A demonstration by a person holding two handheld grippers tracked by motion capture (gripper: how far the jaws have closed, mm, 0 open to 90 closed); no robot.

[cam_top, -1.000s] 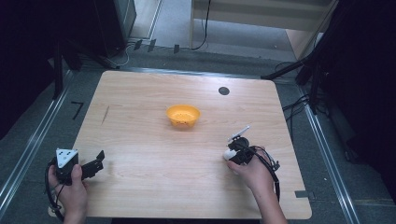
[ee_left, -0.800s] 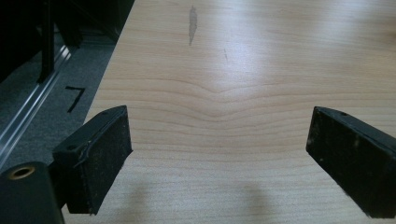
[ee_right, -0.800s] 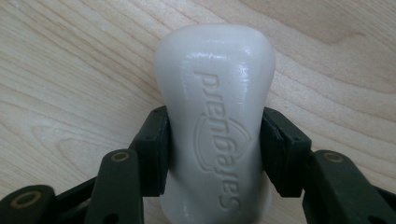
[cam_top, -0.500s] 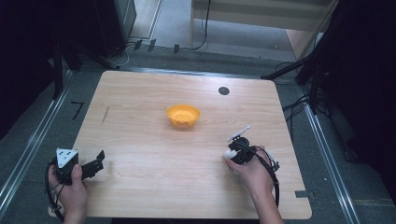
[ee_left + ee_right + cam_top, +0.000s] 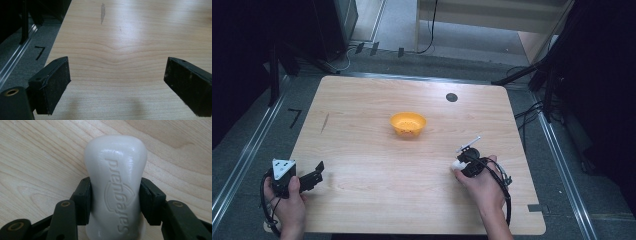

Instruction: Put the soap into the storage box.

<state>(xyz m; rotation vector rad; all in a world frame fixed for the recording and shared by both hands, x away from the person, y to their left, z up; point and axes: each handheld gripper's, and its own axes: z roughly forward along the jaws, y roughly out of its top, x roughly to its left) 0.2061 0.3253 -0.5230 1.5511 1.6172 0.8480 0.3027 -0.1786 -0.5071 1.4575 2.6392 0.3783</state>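
The right tool [image 5: 115,202] is clamped across the waist of a white embossed soap bar [image 5: 115,182] lying on the pale wooden bench [image 5: 362,130], probably for lifting, while the left tool [image 5: 117,87] rests with jaws wide apart and empty.

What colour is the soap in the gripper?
White soap, best seen in the right gripper view.
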